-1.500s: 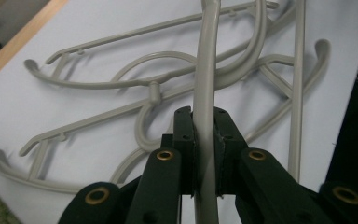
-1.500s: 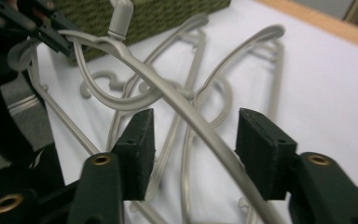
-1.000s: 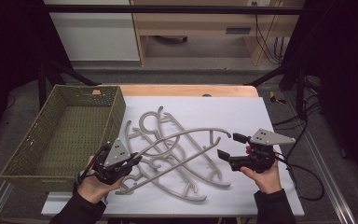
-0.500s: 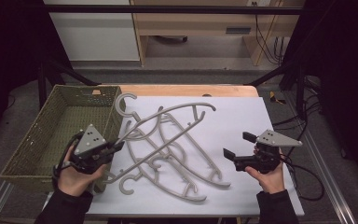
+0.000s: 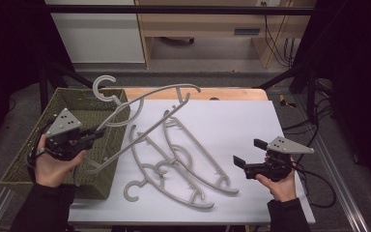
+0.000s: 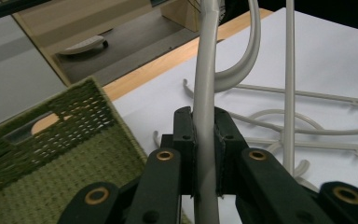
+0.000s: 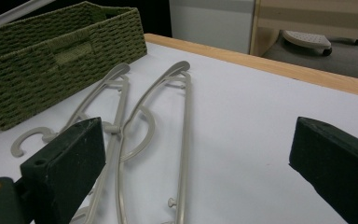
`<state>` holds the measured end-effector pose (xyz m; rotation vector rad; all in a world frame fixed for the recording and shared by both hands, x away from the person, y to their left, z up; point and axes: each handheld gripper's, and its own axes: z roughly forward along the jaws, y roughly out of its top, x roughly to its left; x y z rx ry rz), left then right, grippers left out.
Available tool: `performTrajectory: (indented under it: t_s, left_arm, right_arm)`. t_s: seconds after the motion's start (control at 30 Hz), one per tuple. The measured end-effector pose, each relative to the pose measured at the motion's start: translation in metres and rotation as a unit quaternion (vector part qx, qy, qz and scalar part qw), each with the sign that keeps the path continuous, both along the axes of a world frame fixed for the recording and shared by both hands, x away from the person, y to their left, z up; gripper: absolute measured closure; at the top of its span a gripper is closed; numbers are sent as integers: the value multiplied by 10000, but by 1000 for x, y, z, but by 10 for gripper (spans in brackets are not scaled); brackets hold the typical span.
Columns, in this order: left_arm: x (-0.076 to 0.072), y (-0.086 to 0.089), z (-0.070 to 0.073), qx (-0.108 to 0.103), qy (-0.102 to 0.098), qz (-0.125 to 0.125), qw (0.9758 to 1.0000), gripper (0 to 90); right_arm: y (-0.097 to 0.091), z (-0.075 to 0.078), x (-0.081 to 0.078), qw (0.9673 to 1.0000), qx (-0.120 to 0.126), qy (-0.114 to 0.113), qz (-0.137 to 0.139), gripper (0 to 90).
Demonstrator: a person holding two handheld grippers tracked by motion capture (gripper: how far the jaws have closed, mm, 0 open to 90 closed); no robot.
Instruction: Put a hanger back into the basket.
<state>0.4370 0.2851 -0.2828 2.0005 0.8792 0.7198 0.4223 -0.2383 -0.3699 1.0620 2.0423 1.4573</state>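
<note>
Grey hanger (image 5: 145, 104) clamped in left gripper (image 5: 95, 134) above basket (image 5: 34, 159), right gripper (image 5: 244, 154) spread apart, empty

basket (image 5: 34, 159) at table's (image 5: 251, 125) 9 o'clock edge | lifted hanger (image 5: 140, 104) over basket's 3 o'clock rim, hook at 12, clamped in left gripper (image 5: 94, 134) above basket | two hangers (image 5: 183, 164) flat on table centre, hooks at 7 | right gripper (image 5: 244, 154) at 4 o'clock, apart from them
</note>
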Motion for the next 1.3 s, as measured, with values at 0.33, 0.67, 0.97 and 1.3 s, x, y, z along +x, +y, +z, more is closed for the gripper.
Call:
performTrajectory:
  t_s: [0.33, 0.67, 0.97, 1.3]
  left_arm:
    - [20, 40, 4, -29, -77, 370, 9993, 820]
    - [38, 86, -11, 58, -9, 795, 9968, 819]
    - [43, 120, -26, 70, 116, 1087, 9940, 819]
    - [44, 148, -44, 175, 297, 1402, 9895, 818]
  right_arm:
    - [0, 0, 0, 10000, 0, -3, 0, 37]
    - [2, -1, 2, 10000, -10, 13, -21, 36]
    - [3, -2, 2, 10000, -19, 27, -19, 37]
    - [5, -3, 3, 10000, -74, 55, 36, 37]
